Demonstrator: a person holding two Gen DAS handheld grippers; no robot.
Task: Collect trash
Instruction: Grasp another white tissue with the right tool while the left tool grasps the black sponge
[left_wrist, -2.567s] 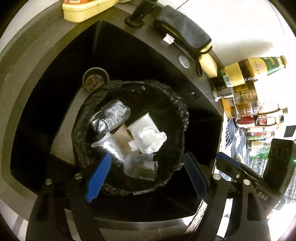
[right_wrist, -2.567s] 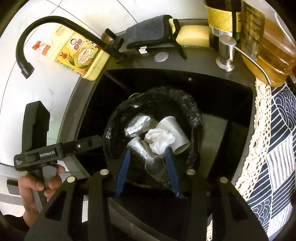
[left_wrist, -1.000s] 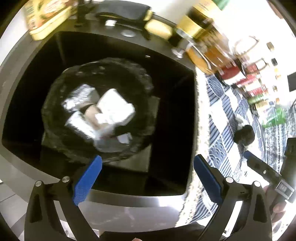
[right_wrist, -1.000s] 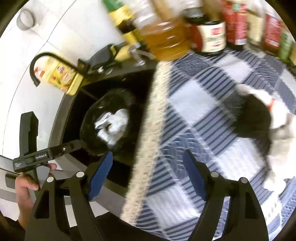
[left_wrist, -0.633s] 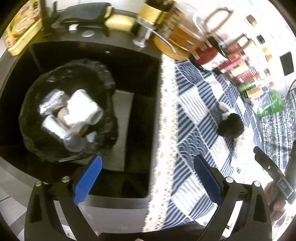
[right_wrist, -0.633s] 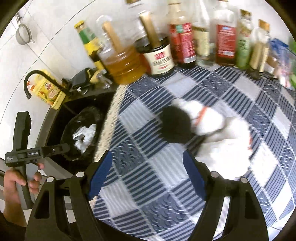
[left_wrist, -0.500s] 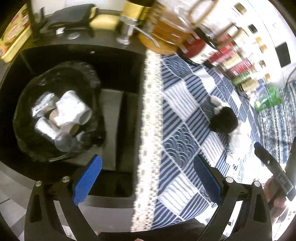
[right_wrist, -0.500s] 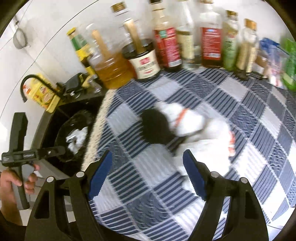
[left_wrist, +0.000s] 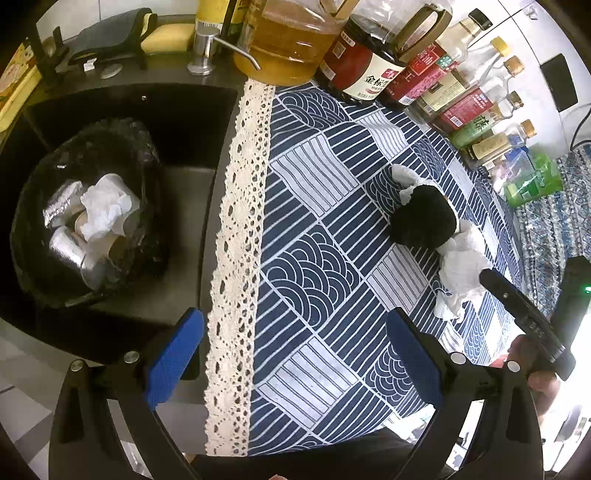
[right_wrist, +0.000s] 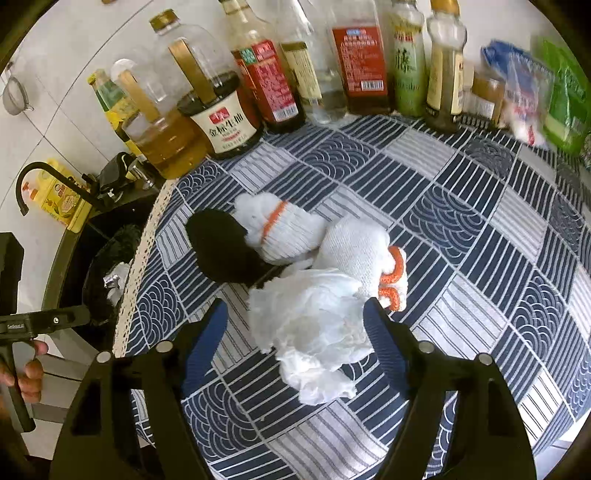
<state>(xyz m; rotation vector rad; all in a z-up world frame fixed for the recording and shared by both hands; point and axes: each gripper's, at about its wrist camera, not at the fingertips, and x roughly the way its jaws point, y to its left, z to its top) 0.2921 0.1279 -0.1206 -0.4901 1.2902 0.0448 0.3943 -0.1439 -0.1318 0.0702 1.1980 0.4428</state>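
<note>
At the left of the left wrist view, a black-lined trash bin (left_wrist: 33, 206) is sitting inside the dark sink (left_wrist: 184, 122), holding foil pieces, paper cups and a crumpled white tissue. Just right of the sink, a lace edging (left_wrist: 240, 229) is running down the middle of the frame, bordering the blue patterned cloth (left_wrist: 314, 229) that is covering the worktop. Along the upper edge, a row of bottles (left_wrist: 373, 70) is standing, oil and sauce among them. At the lower centre, the left hand-held gripper (left_wrist: 293, 354) is hanging with its blue pads wide apart and nothing between them, above the lace and cloth. At centre right, a black bundle (left_wrist: 421, 218) is lying on the cloth, touching a wad of white tissue paper (left_wrist: 461, 273).

In the right wrist view, the bin is showing at the far left. At the centre, the black bundle is lying against white knitted gloves (right_wrist: 291, 232) with orange cuffs. Just below them, the tissue paper wad (right_wrist: 317, 328) is lying on the cloth. The right hand-held gripper (right_wrist: 295, 343) is straddling it at the lower centre, its jaws closing with the wad between them; the right pad is at the paper's edge, the left pad is apart from it.
</note>
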